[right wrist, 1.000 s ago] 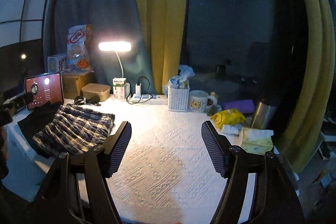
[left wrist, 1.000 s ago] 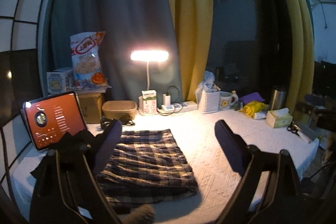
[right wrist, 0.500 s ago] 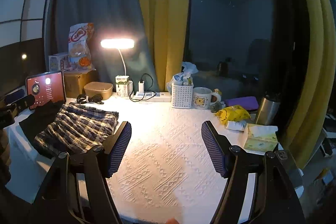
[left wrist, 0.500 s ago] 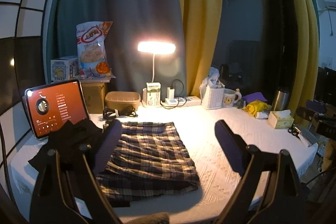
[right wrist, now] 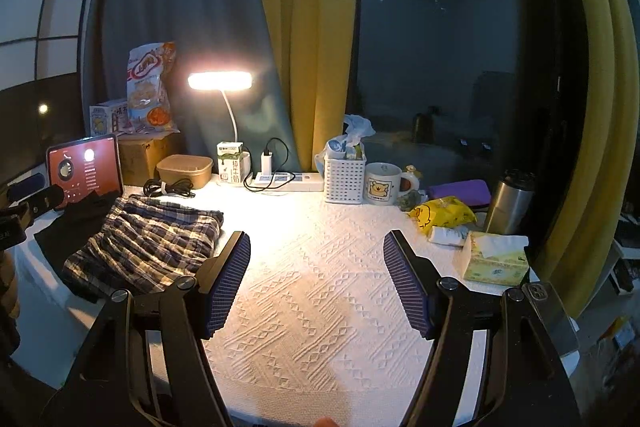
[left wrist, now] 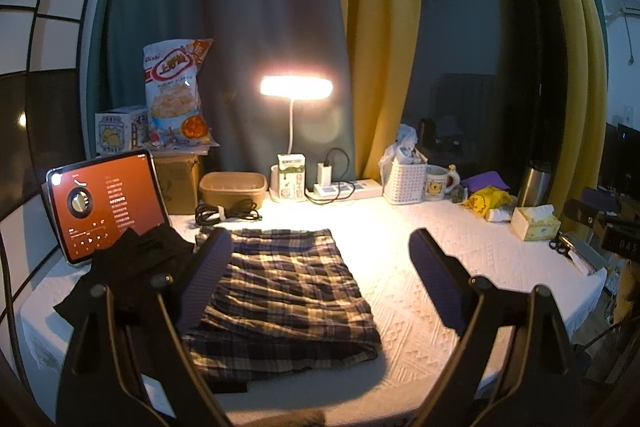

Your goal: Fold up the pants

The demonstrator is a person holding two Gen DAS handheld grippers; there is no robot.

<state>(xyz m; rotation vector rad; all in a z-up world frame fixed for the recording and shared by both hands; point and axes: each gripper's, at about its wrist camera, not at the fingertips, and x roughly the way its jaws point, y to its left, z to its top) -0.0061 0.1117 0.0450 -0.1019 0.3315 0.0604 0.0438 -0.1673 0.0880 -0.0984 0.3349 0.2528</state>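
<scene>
The left tool [left wrist: 320,275] is wide open and holds nothing. It hangs above the near edge of the worktop [left wrist: 420,299], which has a bumpy white cover. The right tool [right wrist: 316,279] is wide open too, with nothing between its purple pads, and it hangs over a bare part of the white cover. The plaid pants [left wrist: 288,291] lie folded in a flat, neat pile on the left part of the worktop, with nothing touching them from above. A black cloth [left wrist: 132,275] lies just beside them on the left. Behind that cloth stands a tablet [left wrist: 104,203] with a red screen. Farther back are a black cable [left wrist: 228,213], a brown box [left wrist: 234,187], a lit lamp [left wrist: 296,87], a white basket [right wrist: 345,175] and a mug [right wrist: 382,183]. At the very back hang a blue curtain [left wrist: 224,27] and a yellow curtain [left wrist: 376,27].
</scene>
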